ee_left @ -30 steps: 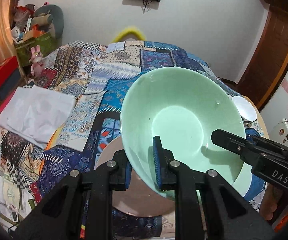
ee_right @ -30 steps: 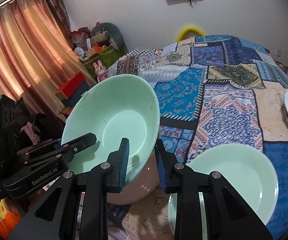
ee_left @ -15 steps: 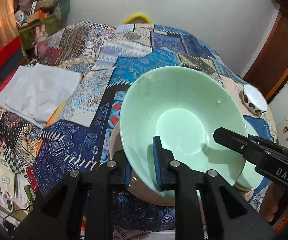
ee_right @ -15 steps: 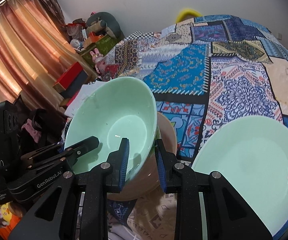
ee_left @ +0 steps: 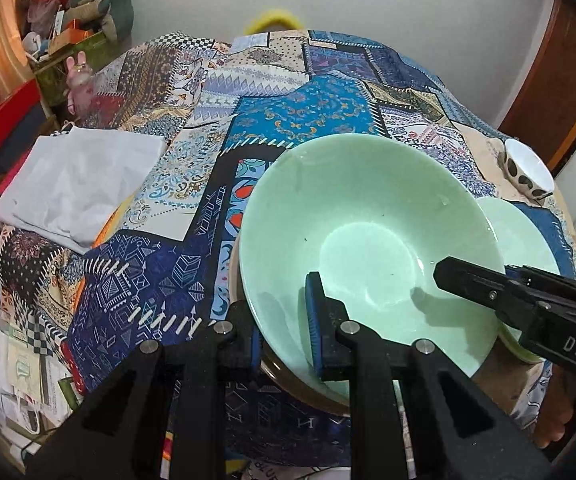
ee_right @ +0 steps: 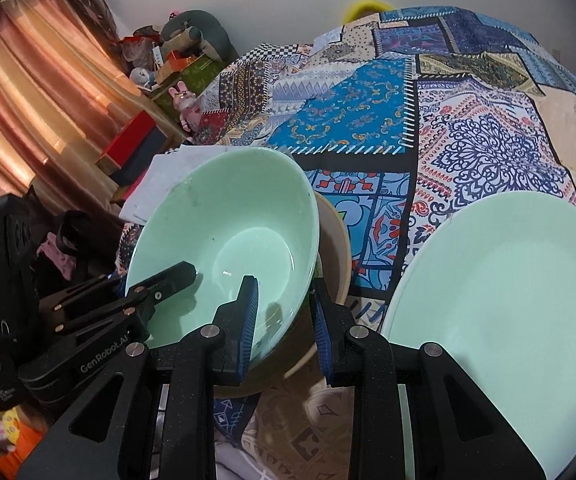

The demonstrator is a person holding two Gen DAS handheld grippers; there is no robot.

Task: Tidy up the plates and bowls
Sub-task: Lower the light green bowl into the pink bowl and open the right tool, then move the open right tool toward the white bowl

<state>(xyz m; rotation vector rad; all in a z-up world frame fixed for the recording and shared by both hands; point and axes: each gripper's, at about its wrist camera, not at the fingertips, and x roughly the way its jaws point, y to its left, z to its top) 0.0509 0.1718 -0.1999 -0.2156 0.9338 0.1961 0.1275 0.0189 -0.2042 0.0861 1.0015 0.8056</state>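
A large mint-green bowl point(ee_left: 364, 240) sits low over a tan plate point(ee_left: 308, 390) near the table's front edge; it also shows in the right wrist view point(ee_right: 227, 248), with the tan plate point(ee_right: 334, 256) under it. My left gripper point(ee_left: 283, 316) is shut on the bowl's near rim, one finger inside, one outside. My right gripper point(ee_right: 283, 316) is shut on the opposite rim in the same way. A mint-green plate point(ee_right: 504, 320) lies to the right; it shows behind the bowl in the left wrist view point(ee_left: 524, 232).
A patchwork cloth point(ee_left: 308, 120) covers the round table. A folded white cloth point(ee_left: 75, 184) lies at the left. A small white spotted bowl point(ee_left: 528, 168) stands at the far right edge. Boxes and toys are stacked by the curtain point(ee_right: 47, 92).
Both grippers have lowered the mint-green bowl toward the tan plate, tilting it flatter. The views tipped downward and the green plate came closer on the right.
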